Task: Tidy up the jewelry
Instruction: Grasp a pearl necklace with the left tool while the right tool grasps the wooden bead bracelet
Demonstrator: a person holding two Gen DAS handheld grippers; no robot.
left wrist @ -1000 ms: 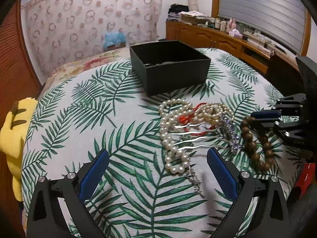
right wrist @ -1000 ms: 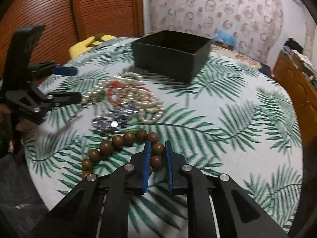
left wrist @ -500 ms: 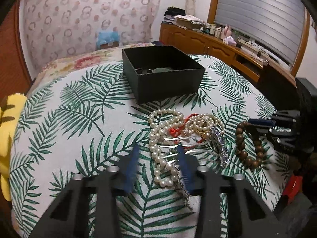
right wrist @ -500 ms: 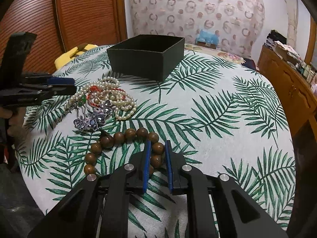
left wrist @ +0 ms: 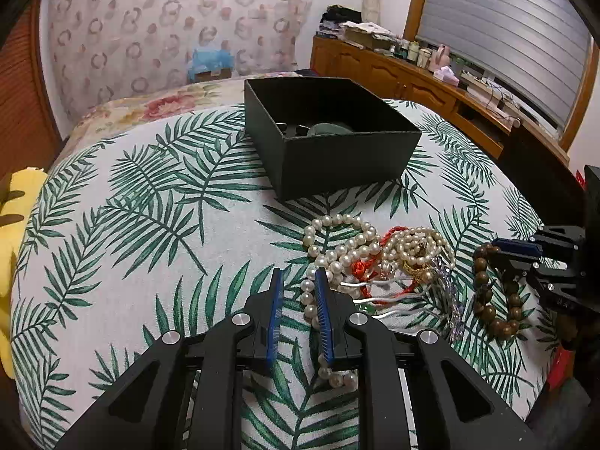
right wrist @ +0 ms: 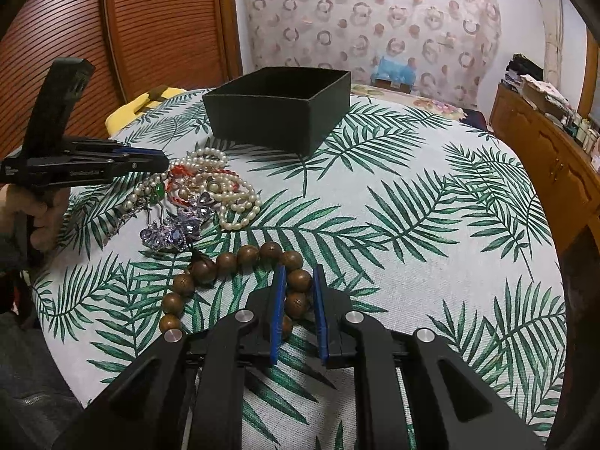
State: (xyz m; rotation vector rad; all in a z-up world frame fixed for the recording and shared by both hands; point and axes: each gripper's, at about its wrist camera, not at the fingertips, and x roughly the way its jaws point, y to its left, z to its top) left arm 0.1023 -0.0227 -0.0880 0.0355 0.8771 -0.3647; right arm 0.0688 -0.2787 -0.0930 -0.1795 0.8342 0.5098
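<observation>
Left gripper (left wrist: 298, 273) was wide open a second ago; now its jaws are closing around the pearl strand (left wrist: 313, 292), and the strand runs between the blue pads. Whether the pads press yet, cannot tell. Likely meaning: pearls are the next piece to lift into the black box (left wrist: 330, 138).

Right gripper (right wrist: 298, 273) unchanged: jaws narrow, clamped on the wooden bead bracelet (right wrist: 240, 258), which lies on the tabletop (right wrist: 431, 262), not lifted.

Jewelry pile sits in front of the box, close to it but not touching: round glossy cream pearls in loops, twisted red cord (left wrist: 362, 266), a purple faceted crystal piece (right wrist: 180, 227), and thin silver curved pins (left wrist: 390, 285).

The wooden beads are large, brown and matte, just beside the pile. The box is matte, rigid, square and open-topped; something dark and greenish is already inside. The tabletop cover is woven fabric with a green palm print.
</observation>
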